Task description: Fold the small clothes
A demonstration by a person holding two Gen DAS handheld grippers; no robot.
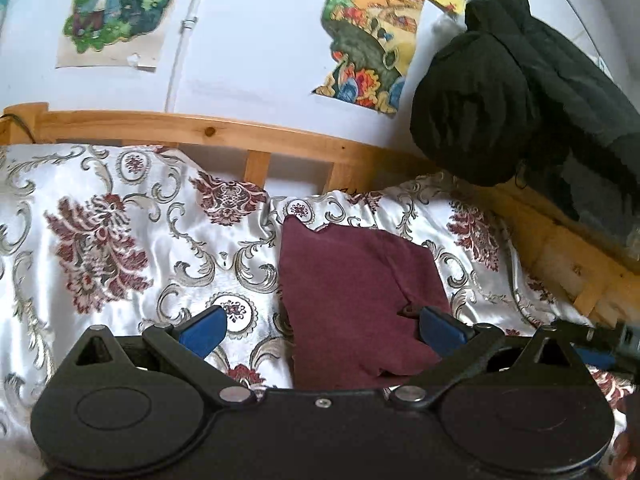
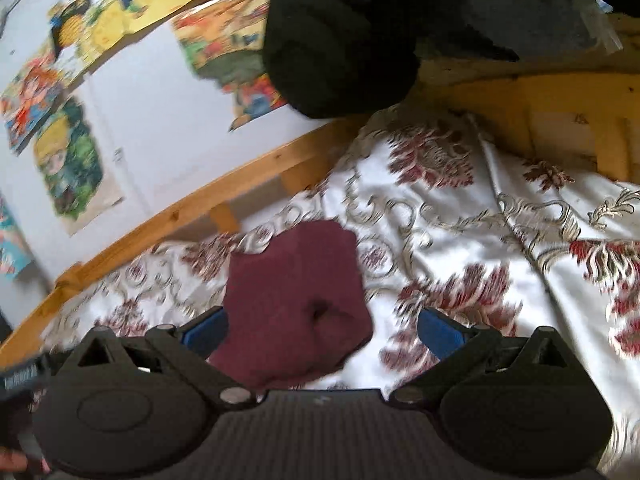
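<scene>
Lying on the patterned bedspread (image 1: 120, 216), toward the corner where the two wooden bed rails (image 1: 224, 132) meet, the small maroon cloth (image 1: 352, 292) looks already doubled over at least once: in the left wrist view its outline is a rough rectangle with one notched far corner and a seam running down it. Both tools stand over its near end. The left gripper (image 1: 320, 330) has its blue fingers (image 1: 202, 330) spread wide, the cloth passing between them and nearer the right-hand one. The right gripper (image 2: 320, 330) is spread just as wide, with the cloth close against its left finger (image 2: 204, 328) and bare bedspread under the other. Neither one grips anything.

As I judge it, the step in hand is either a last fold or a final tidy of the bundle. A small dimple shows in the cloth (image 2: 296, 304) near its near edge in the right wrist view, so the layers there are not lying flat. To do this well, each gripper should pinch one near corner through all layers, not just the top one, then both should lift together and carry that edge toward the far edge by the rail, keeping it level. The satin-looking bedspread is probably slippery and already rumpled, so a low, slow carry should stop the bundle sliding. The right wrist view is blurred, so finer creases cannot be read. A dark bundle of clothing (image 1: 500, 92) hangs at the corner, well clear.
</scene>
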